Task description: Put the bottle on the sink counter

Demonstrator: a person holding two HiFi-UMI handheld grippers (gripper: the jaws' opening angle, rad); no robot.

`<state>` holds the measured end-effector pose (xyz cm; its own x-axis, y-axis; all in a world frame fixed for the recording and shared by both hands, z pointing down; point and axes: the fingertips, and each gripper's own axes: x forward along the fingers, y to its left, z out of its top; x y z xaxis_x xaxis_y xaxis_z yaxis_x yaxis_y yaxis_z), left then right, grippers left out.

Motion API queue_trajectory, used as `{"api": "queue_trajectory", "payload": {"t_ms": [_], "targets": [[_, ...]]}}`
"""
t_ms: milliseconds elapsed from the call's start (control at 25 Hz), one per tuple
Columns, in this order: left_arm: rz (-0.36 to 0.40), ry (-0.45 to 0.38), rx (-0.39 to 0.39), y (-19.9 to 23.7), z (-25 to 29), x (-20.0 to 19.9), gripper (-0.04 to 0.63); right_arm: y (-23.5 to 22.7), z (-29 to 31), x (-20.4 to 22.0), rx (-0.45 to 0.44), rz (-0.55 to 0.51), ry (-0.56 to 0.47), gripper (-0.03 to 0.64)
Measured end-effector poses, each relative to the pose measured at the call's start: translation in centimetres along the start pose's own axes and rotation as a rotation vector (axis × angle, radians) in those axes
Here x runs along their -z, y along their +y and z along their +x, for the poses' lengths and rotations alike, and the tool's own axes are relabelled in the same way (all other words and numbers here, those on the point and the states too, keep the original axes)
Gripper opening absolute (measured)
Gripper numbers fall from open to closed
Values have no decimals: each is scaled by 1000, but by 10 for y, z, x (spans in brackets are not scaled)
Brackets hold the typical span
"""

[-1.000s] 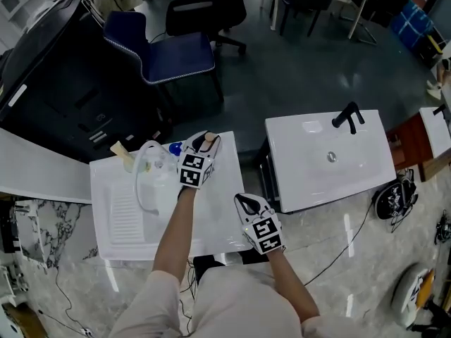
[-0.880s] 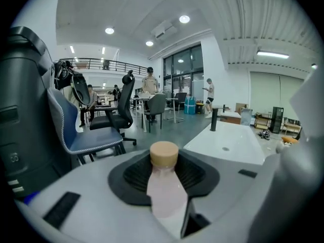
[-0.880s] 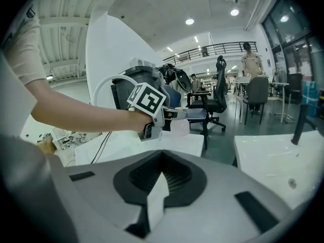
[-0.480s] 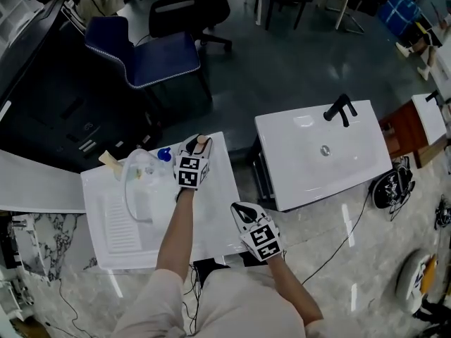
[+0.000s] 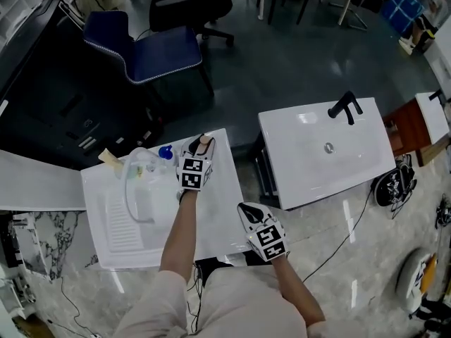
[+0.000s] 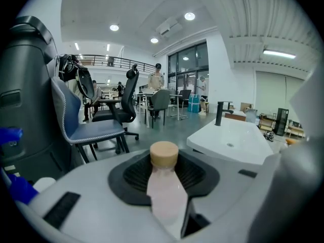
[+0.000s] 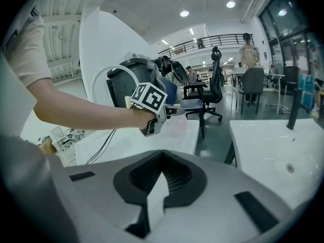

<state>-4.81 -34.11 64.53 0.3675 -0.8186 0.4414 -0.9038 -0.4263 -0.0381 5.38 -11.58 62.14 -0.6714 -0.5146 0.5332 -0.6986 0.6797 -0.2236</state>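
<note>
A small pale pink bottle [image 6: 164,196] with a tan cap [image 6: 164,153] sticks out between the jaws of my left gripper [image 6: 164,178], which is shut on it. In the head view the left gripper [image 5: 199,145] holds the bottle [image 5: 204,141] over the far right part of the white sink counter [image 5: 218,210], near its back edge. My right gripper [image 5: 248,207] hovers at the counter's front right corner. Its jaws are together with nothing in them [image 7: 161,178].
The counter's basin has a ribbed draining board [image 5: 120,220], a white hooped tap [image 5: 130,189] and a blue item [image 5: 165,152] behind it. A second white basin [image 5: 352,160] with a black tap [image 5: 345,108] stands to the right, across a gap. A blue chair [image 5: 151,51] stands behind.
The head camera has shifted a little. Both grippers stay in about the same place, and the bottle stays in the left one.
</note>
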Motion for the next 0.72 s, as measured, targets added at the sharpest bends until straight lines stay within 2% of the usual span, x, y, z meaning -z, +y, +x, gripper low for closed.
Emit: {"api": "queue_trajectory", "payload": {"t_ms": [520, 720], "targets": [[-1, 21, 17, 2, 0, 20, 135, -3, 4, 6, 36, 12, 0, 3], [14, -12, 18, 1, -4, 22, 135, -5, 4, 8, 42, 20, 9, 5]]}}
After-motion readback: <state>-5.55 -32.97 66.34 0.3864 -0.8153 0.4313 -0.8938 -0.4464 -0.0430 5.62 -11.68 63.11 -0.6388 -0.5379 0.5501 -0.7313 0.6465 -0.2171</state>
